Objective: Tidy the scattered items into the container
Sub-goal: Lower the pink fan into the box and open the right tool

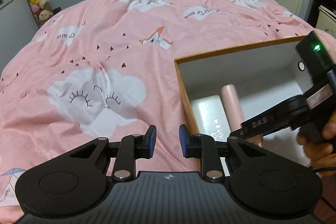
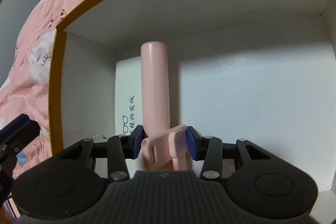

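The right gripper (image 2: 161,141) reaches into the box (image 2: 58,51) clamping the pink case (image 2: 155,85), lowering it beside the white carton (image 2: 128,96) near the left wall. The left gripper (image 1: 167,141), narrow and empty, waits over the bedspread (image 1: 105,45).

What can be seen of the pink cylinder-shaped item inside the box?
The pink item is a smooth, matte, plastic-looking tube with a rounded far end and a faint seam along its length. At its near end a slotted, folded pink piece sticks out sideways. It points away from the camera inside the orange-rimmed white box, its near end between the blue pads of the right tongs. It overlaps a flat white carton with printed characters; whether it rests on it is unclear.
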Motion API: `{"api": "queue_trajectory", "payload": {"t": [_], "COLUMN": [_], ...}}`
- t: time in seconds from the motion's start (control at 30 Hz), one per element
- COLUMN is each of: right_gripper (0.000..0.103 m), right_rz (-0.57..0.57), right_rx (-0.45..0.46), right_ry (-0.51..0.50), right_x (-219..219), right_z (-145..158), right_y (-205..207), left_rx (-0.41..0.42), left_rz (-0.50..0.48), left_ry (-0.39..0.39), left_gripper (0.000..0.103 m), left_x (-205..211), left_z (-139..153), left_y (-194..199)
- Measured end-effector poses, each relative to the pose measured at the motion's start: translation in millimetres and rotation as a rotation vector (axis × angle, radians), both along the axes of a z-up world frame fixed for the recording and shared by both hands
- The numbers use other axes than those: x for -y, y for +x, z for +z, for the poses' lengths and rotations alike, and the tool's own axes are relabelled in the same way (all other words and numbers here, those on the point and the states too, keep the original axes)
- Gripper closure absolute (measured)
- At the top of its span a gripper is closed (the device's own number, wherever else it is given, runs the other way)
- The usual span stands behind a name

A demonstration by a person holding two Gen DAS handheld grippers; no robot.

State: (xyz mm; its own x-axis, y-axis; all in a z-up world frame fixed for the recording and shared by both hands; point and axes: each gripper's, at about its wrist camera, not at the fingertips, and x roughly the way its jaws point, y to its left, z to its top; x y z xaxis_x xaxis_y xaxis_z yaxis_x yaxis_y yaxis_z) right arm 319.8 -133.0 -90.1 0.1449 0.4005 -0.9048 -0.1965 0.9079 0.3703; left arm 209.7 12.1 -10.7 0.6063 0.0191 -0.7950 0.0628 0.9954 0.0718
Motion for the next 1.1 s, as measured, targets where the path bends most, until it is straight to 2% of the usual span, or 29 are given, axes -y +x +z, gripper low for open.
{"api": "queue_trajectory", "payload": {"t": [0.17,0.33,0.53,0.77,0.93,1.1], "right_gripper": [0.057,0.057,0.057,0.047,0.043,0.044], "right_rz": [0.047,0.065,0.097,0.065,0.047,0.014], "right_rx": [0.024,-0.021,0.005,-0.023,-0.031,-0.043], "right_ry": [0.025,0.086,0.027,0.095,0.157,0.184], "right_x": [3,-8,-38,-35,-16,-12], "right_z": [19,25,21,18,24,23], "right_y": [-4,4,5,1,-8,-9], "left_rx": [-0.010,-0.007,-0.032,-0.033,-0.031,-0.033], "left_rz": [0.007,-0.004,0.002,0.015,0.026,0.029], "left_ry": [-0.020,-0.027,-0.061,-0.091,-0.108,-0.120], "left_gripper": [0.076,0.076,0.076,0.076,0.076,0.076], "left_x": [-2,-2,-5,-7,-11,-11], "left_z": [-3,-3,-6,-12,-12,-12], "left_y": [2,-2,4,-2,-2,-5]}}
